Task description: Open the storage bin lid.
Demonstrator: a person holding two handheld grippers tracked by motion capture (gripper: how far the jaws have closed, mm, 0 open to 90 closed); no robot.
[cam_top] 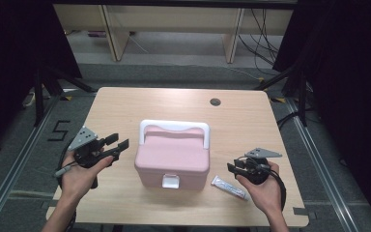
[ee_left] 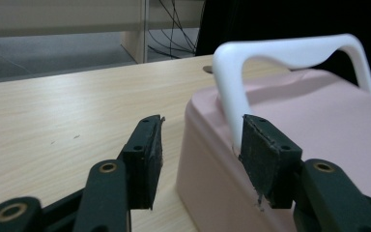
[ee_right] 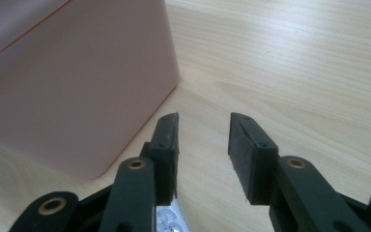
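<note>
Your pink box (cam_top: 172, 157) sits closed near the middle of the wooden table (cam_top: 125, 104), its white handle (cam_top: 174, 126) arching over the lid and its white latch (cam_top: 170, 181) facing your side. Your left gripper (cam_top: 117, 143) hangs just off the box's left side, aimed at it, with its 2 jaws spread and nothing caught between them; no pad presses on anything. In the left gripper view, that left gripper (ee_left: 200, 145) has its jaws straddling the upper left corner of the box (ee_left: 319, 121), 1 pad standing over bare table and the other in front of the lid beside the foot of the handle (ee_left: 290, 50); whether that pad brushes the plastic cannot be told. Your right gripper (cam_top: 233, 166) rests low at the box's right, its jaws also spread and empty. In the right gripper view, the right gripper (ee_right: 203, 145) points past the box's lower corner (ee_right: 77, 92) at open tabletop. A small white tube (cam_top: 229, 188) lies flat on the table just beside your right hand (cam_top: 263, 188), between it and the box, touching neither jaw.
</note>
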